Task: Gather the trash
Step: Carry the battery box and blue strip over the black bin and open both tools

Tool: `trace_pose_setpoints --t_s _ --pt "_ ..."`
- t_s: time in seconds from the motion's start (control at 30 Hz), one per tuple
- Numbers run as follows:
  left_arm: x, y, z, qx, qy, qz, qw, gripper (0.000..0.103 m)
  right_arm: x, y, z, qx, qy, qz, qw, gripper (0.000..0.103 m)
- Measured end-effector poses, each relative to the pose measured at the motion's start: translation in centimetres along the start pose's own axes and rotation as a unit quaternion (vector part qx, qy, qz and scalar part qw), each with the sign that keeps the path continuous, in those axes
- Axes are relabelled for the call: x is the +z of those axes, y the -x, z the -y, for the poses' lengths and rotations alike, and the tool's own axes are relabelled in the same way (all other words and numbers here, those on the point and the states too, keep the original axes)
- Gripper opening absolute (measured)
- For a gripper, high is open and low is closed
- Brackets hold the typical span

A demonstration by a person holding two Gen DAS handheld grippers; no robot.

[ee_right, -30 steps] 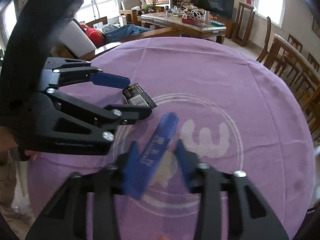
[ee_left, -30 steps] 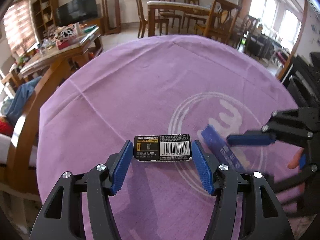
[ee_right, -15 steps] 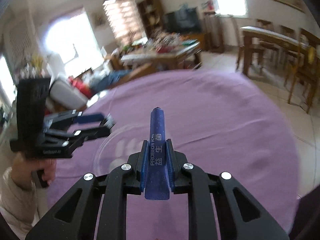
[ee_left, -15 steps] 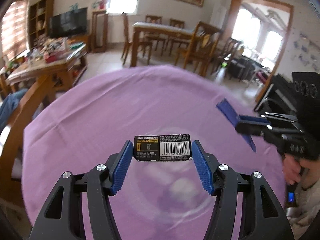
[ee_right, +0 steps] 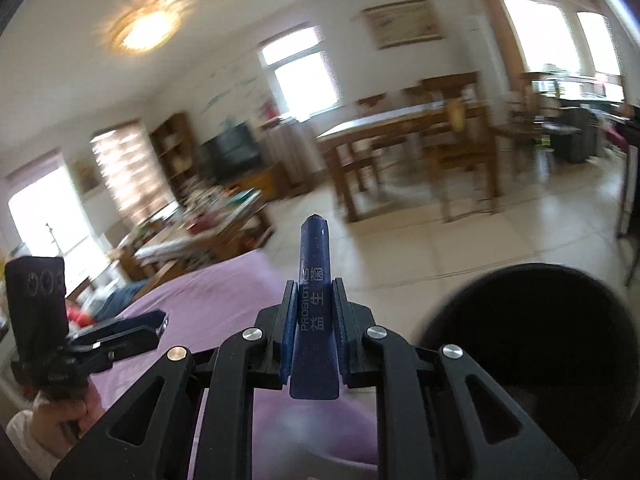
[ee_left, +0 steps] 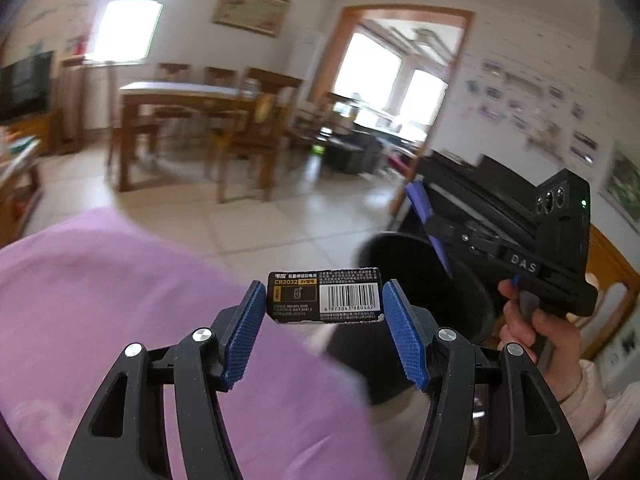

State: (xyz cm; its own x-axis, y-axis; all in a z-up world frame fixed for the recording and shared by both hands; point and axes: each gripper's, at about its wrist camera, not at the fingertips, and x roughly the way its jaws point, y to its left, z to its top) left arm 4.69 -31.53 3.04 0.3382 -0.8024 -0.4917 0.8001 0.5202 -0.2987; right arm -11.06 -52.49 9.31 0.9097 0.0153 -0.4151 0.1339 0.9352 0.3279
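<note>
Blue sachet [ee_right: 314,300] pinched in right tool [ee_right: 313,334], near black bin [ee_right: 532,320]

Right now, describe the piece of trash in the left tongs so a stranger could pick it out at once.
Start at the purple table and look past its edge toward the black bin. In front of the bin, the left tongs pinch a small black card by its two short ends. Unlike the slim blue sachet in the right tongs, it carries a white barcode and "CR2032".
</note>
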Motion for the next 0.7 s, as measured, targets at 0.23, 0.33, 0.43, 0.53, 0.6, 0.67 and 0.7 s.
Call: trace_pose_setpoints --t_s 0.23,0.33,0.43,0.53,0.6,0.67,0.7 --pt "0.4 -10.9 8.8 -0.076 -0.048 -0.036 0.9953 0.061 -0.8 3.5 8.2 -0.062 -0.056 0.026 0.996 0.017" --pt "0.0 -14.9 11.6 -0.092 -0.065 -0.050 0.9923 0.061 -1.4 4.3 10.2 -0.074 -0.073 0.030 0.994 0.017" --pt "-0.8 -18.4 13.4 -0.096 -0.072 -0.068 0.9904 0.061 -1.7 4.6 12.4 -0.083 -0.090 0.031 0.992 0.017" --pt "-1.4 -21.5 14.3 -0.096 -0.074 -0.083 0.9892 0.061 -2.1 4.3 13.4 -0.087 -0.103 0.031 0.990 0.018" --pt "-1.6 -23.0 15.0 -0.093 -0.081 -0.091 0.9882 0.061 -2.2 4.0 14.1 -0.088 -0.110 0.029 0.990 0.018" --pt "-2.0 -24.2 15.6 -0.085 -0.092 -0.099 0.9871 0.062 -2.4 3.9 14.8 -0.087 -0.116 0.028 0.989 0.021" --pt "-2.2 -25.0 16.0 -0.079 -0.098 -0.106 0.9864 0.064 -2.6 3.8 15.1 -0.085 -0.119 0.025 0.989 0.021"
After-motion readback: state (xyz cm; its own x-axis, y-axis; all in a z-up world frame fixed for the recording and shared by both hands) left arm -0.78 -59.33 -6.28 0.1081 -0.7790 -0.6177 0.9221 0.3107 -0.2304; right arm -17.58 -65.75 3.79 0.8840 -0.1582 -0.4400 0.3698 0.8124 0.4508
